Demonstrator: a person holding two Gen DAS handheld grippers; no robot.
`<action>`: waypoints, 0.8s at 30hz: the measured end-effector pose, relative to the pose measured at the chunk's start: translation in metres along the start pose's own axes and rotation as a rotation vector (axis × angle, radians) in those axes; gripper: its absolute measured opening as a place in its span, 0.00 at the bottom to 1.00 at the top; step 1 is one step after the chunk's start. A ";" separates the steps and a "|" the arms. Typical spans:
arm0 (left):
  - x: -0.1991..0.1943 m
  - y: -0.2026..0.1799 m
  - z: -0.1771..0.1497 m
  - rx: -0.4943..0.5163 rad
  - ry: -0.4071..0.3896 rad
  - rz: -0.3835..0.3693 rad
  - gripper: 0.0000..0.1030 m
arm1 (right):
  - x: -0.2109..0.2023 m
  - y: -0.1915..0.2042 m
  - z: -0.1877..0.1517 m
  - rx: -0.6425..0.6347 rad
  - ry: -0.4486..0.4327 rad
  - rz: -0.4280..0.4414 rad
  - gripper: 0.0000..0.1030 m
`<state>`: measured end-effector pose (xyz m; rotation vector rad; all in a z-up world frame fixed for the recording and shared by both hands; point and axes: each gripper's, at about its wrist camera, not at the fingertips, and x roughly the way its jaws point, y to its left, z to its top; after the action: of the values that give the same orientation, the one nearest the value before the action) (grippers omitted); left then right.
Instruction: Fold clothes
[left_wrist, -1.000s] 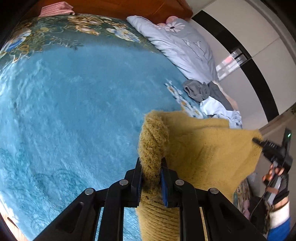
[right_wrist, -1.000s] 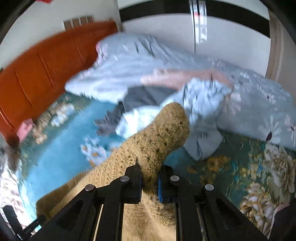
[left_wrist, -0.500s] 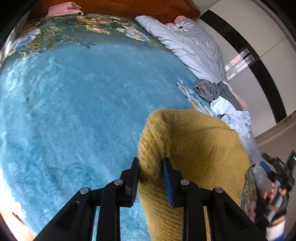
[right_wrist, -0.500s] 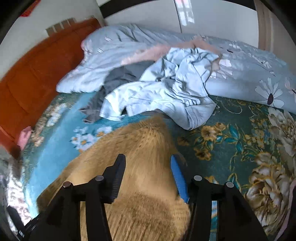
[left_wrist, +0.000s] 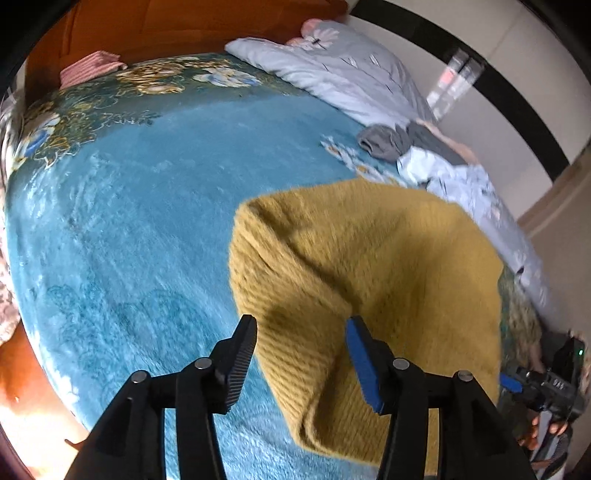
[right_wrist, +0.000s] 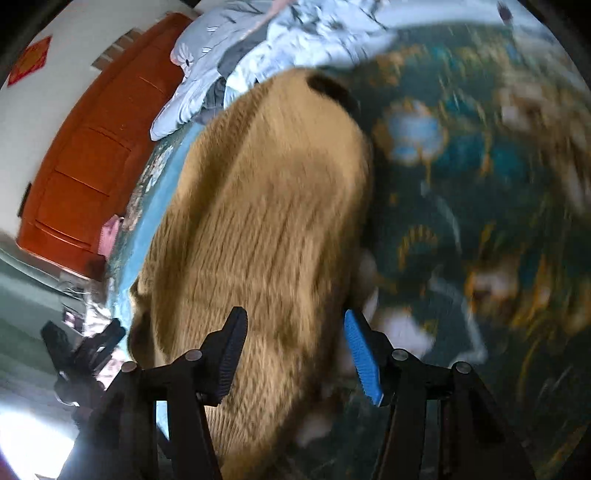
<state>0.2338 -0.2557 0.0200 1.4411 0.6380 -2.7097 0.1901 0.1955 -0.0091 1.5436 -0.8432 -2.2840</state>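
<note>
A mustard knitted sweater (left_wrist: 369, 258) lies spread on the blue blanket, with a fold running up its left side. My left gripper (left_wrist: 301, 328) hovers over its near edge; the jaws are opening, the knit lies between them and the pads do not press it. In the blurred right wrist view the same sweater (right_wrist: 266, 203) stretches away from my right gripper (right_wrist: 293, 325), which stands open above its near end. A hand holds the right gripper (left_wrist: 546, 384) at the sweater's far right edge. The left gripper (right_wrist: 85, 350) shows at the lower left.
The bed carries a blue plush blanket (left_wrist: 129, 203) with a floral border. A grey duvet (left_wrist: 343, 74) and a heap of grey and pale blue clothes (left_wrist: 443, 173) lie at the far side. A pink folded cloth (left_wrist: 92, 66) rests by the wooden headboard (right_wrist: 85, 166).
Both grippers were shut on raised corners of the sweater and have let go. The sweater has dropped onto the blanket. The right gripper has swung down towards the bed.
</note>
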 end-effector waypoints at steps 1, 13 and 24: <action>0.003 -0.005 -0.003 0.025 0.004 0.020 0.53 | 0.002 -0.002 -0.004 0.023 0.007 0.024 0.55; 0.012 0.021 -0.009 -0.036 -0.030 0.286 0.53 | 0.017 -0.004 -0.034 0.101 0.045 0.145 0.54; -0.002 0.070 -0.015 -0.305 -0.061 0.051 0.50 | 0.021 -0.007 -0.032 0.112 0.029 0.156 0.28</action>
<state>0.2602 -0.3151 -0.0100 1.2774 0.9468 -2.4710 0.2116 0.1797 -0.0381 1.4949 -1.0606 -2.1319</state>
